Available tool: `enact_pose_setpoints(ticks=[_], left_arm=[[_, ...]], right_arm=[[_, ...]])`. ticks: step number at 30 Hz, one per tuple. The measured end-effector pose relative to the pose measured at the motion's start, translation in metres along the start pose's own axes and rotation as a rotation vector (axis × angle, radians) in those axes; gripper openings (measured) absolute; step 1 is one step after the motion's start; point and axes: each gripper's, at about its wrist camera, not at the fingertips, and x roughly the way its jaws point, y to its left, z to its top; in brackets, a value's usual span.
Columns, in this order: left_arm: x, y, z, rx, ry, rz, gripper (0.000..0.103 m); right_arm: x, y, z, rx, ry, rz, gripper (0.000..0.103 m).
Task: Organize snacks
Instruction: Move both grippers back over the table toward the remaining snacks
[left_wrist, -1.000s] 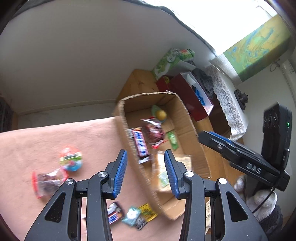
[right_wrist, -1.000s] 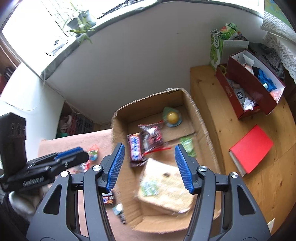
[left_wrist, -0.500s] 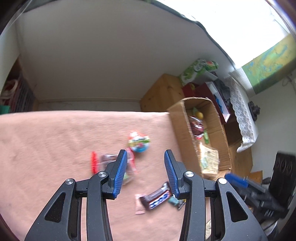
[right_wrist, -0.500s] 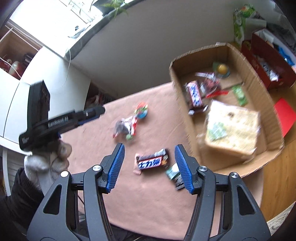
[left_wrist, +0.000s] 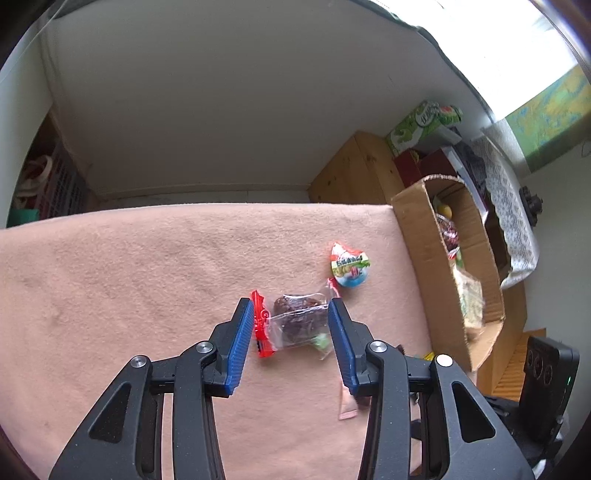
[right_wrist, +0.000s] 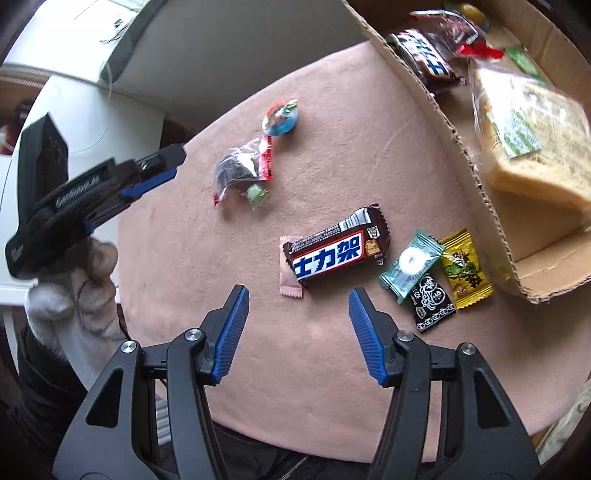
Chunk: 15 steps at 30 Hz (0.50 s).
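Loose snacks lie on a pink cloth (right_wrist: 369, 155). My left gripper (left_wrist: 291, 310) is open, and a clear packet (left_wrist: 295, 321) with a dark cake and red ends shows between its fingers, which do not press it. An egg-shaped snack (left_wrist: 350, 266) lies just beyond. My right gripper (right_wrist: 299, 295) is open and empty, a little short of a brown chocolate bar (right_wrist: 336, 247) that rests on a pink sachet (right_wrist: 290, 284). In the right wrist view the left gripper (right_wrist: 162, 166) hangs left of the clear packet (right_wrist: 242, 168).
A cardboard box (right_wrist: 461, 140) at the cloth's right edge holds a bread loaf (right_wrist: 535, 140), a chocolate bar (right_wrist: 424, 59) and other snacks. Teal (right_wrist: 410, 264), black (right_wrist: 430, 299) and yellow (right_wrist: 465, 269) packets lie beside it. A green candy (right_wrist: 256, 192) sits by the clear packet.
Both grippers have swung away from above the box to over the cloth and come lower. The left one now frames the clear packet, the right one faces the chocolate bar. Neither opening changed.
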Motion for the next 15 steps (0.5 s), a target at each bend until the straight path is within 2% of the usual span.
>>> enact_pose_setpoints(ticks=[6,13,15], left_arm=[[0.013,-0.008,0.001,0.12,0.052,0.003,0.04],[0.032,-0.006,0.01,0.08,0.062,-0.016,0.04],[0.038,-0.01,0.009,0.101,0.083,-0.024,0.04]], right_arm=[[0.015,-0.013,0.015,0.129,0.012,-0.036,0.059],[0.03,-0.022,0.023,0.219,0.032,-0.048,0.059],[0.035,-0.021,0.024,0.22,0.044,-0.059,0.059]])
